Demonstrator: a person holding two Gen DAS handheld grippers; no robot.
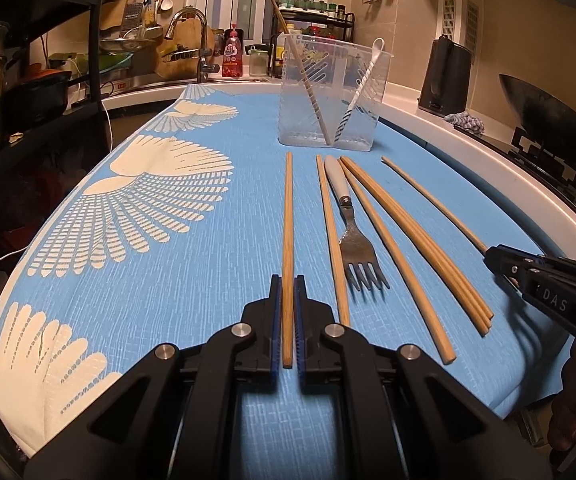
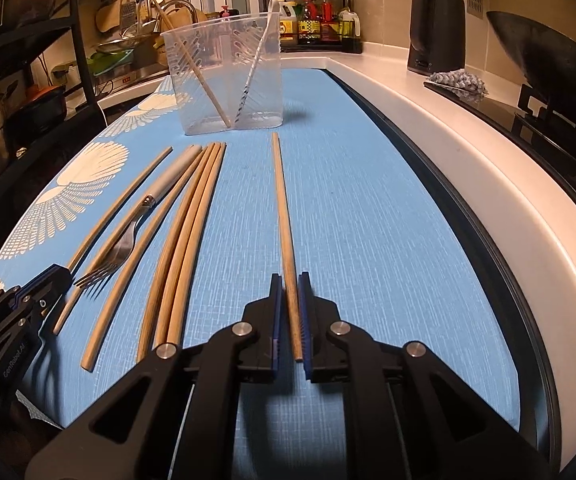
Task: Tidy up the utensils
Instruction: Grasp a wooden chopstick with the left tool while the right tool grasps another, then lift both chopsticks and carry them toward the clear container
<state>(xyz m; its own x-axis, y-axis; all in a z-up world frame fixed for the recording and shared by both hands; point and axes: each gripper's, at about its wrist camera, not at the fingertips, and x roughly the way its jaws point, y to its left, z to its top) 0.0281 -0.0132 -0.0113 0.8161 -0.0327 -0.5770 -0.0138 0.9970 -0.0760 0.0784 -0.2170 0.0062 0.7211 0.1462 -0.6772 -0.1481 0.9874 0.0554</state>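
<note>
utensils lie in a loose row on a blue cloth over the tabletop (image 1: pixel 215 288), just in front of a clear plastic holder (image 1: pixel 334 92). the holder, the landmark here, already has one chopstick and a white spoon (image 1: pixel 362 84) leaning inside it. in front of the holder lie a grey-handled fork (image 1: pixel 354 236) and several wooden chopsticks.

the left tool (image 1: pixel 288 312) is clenched on the leftmost chopstick (image 1: pixel 288 216), which points toward the holder's left front corner. the right tool (image 2: pixel 290 312) is clenched on the rightmost chopstick (image 2: pixel 281 208), which lies apart from the others and points toward the holder's right front corner. each grip sits near the end farthest from the holder, so most of each stick juts forward unsupported.

to do this step well, a judgement: lift both sticks level and clear of the cloth, keep the grip firm so the long free end does not pivot, carry them over the holder's rim, then tip the far ends down into the chopstick side before letting go. a thin round stick may roll in the pads.
</note>
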